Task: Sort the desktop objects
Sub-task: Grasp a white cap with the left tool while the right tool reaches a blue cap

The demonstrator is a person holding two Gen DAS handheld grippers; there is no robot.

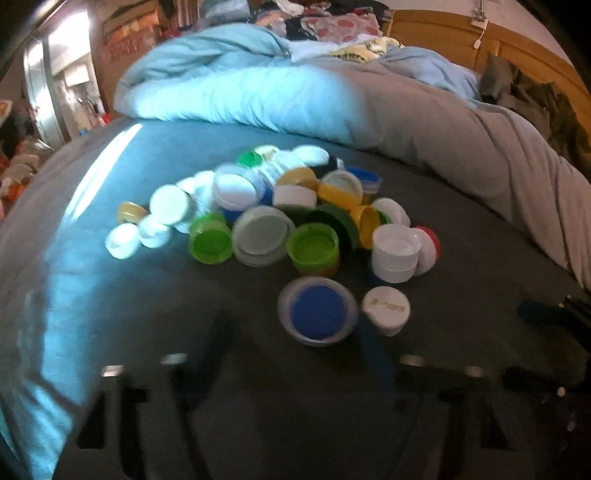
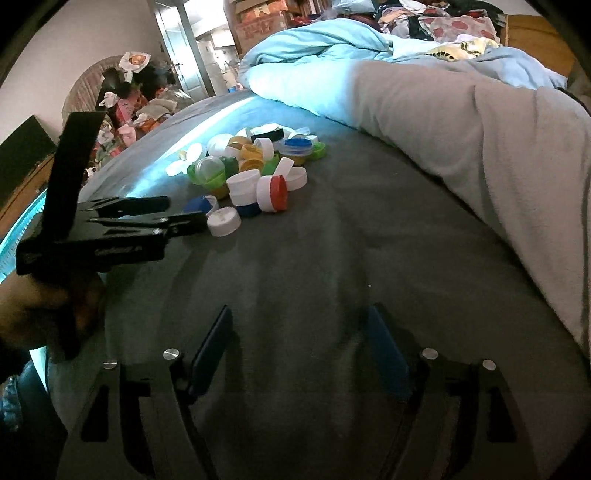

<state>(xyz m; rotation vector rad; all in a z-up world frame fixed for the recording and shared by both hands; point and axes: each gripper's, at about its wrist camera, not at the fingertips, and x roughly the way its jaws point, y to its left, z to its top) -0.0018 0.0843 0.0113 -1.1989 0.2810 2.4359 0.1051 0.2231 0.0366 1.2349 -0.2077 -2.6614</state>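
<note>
A pile of plastic bottle caps [image 1: 280, 214] in white, green, yellow, blue and red lies on the dark bedsheet [image 1: 147, 295]; the same pile of caps [image 2: 255, 166] shows in the right wrist view. Nearest my left gripper [image 1: 291, 325] is a blue cap in a clear lid [image 1: 317, 312], with a white printed cap [image 1: 386, 308] beside it. The left gripper is open; its right pad [image 1: 373, 347] is next to the blue cap, and the left one stands apart. In the right wrist view a hand [image 2: 33, 310] holds the left gripper [image 2: 184, 212] by the white cap [image 2: 223, 220]. My right gripper [image 2: 299, 310] is open over bare sheet.
A rolled light-blue and grey quilt [image 1: 332, 96] lies behind and to the right of the caps. A wooden headboard [image 1: 443, 33] stands at the back right. Clothes are heaped beyond the quilt, and clutter [image 2: 129, 103] sits past the bed's left edge.
</note>
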